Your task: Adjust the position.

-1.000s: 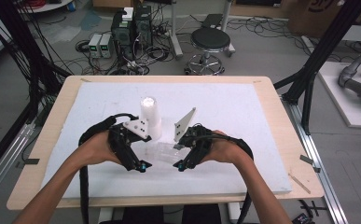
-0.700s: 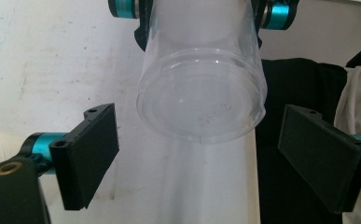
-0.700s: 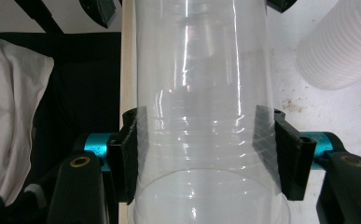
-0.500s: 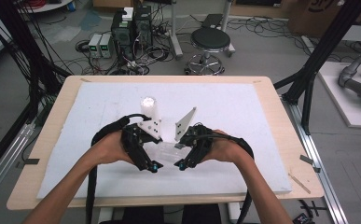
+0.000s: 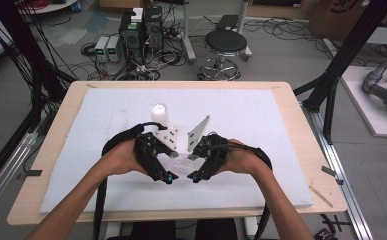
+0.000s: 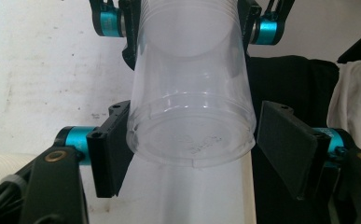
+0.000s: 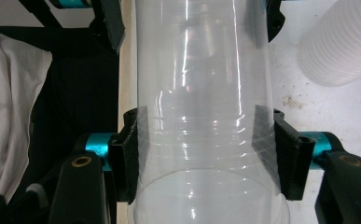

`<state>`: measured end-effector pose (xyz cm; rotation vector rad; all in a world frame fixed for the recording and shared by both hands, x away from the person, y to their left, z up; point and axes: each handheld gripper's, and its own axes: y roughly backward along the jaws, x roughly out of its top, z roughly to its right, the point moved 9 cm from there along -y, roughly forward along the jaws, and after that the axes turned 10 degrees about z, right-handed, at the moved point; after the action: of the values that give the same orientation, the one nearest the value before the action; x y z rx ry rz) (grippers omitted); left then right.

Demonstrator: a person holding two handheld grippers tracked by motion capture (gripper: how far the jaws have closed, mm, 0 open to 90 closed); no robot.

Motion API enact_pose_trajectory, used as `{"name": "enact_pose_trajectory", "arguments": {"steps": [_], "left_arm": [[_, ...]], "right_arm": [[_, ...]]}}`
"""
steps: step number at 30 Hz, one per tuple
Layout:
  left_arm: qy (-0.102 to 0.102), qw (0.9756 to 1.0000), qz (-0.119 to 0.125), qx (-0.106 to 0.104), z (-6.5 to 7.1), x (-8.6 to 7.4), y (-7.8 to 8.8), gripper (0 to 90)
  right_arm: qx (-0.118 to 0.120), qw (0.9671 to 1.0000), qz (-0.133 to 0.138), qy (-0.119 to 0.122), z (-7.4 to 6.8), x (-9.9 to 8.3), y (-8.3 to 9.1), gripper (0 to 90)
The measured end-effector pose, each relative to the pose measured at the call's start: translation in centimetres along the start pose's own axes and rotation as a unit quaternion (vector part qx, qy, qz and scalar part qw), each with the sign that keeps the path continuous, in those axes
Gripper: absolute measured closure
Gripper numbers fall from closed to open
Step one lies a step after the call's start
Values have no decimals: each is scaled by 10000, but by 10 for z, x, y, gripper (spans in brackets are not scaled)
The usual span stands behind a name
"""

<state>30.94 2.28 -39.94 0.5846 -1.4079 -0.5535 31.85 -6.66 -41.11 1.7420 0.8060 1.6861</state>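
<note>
A clear plastic cup [image 5: 180, 159] lay on its side between the two grippers, held just above the near middle of the white mat [image 5: 281, 130]. Its long axis ran left to right, from one hand to the other.

In the right gripper view the right gripper [image 7: 205, 154] was clenched on the cup [image 7: 205, 116]: both black pads pressed flat against the wall, close to the wide rim. The narrower end pointed away toward the other gripper's jaws, seen at the top of that view.

In the left gripper view the left gripper [image 6: 199, 144] stood released. Its pads flanked the cup's closed base [image 6: 190, 135]; the left pad looked to be just touching the wall, while a clear gap showed at the right pad. So the base sat squarely between those open jaws, and my judgement is that closing them would be enough to grip that end, with no reaching needed.

The cup was thin and see-through, with faint rings near its rim and base, and it looked easy to crush if squeezed hard. It may have been two cups nested together, but I could not tell.

A stack of cloudy white cups [image 5: 159, 116] stood upright on the mat just beyond the left hand [image 5: 123, 157], apart from the held cup. The right hand [image 5: 243, 160] sat level with the left.
</note>
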Motion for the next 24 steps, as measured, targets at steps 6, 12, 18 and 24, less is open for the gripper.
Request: {"name": "enact_pose_trajectory", "arguments": {"steps": [6, 12, 18, 24], "left_arm": [[7, 10000, -76, -27, 0, -2, -2, 291], [29, 9999, -97, -21, -2, -4, -3, 332], [28, 10000, -84, 0, -4, -6, -3, 407], [-7, 9999, -110, 9, -4, -7, -3, 414]], "right_arm": [[10, 9999, -144, -75, -1, -3, -1, 379], [7, 9997, -222, -79, -1, -4, -3, 381], [25, 9996, -265, -50, -1, -5, -4, 387], [31, 9996, -276, -40, -1, -5, -5, 390]]}}
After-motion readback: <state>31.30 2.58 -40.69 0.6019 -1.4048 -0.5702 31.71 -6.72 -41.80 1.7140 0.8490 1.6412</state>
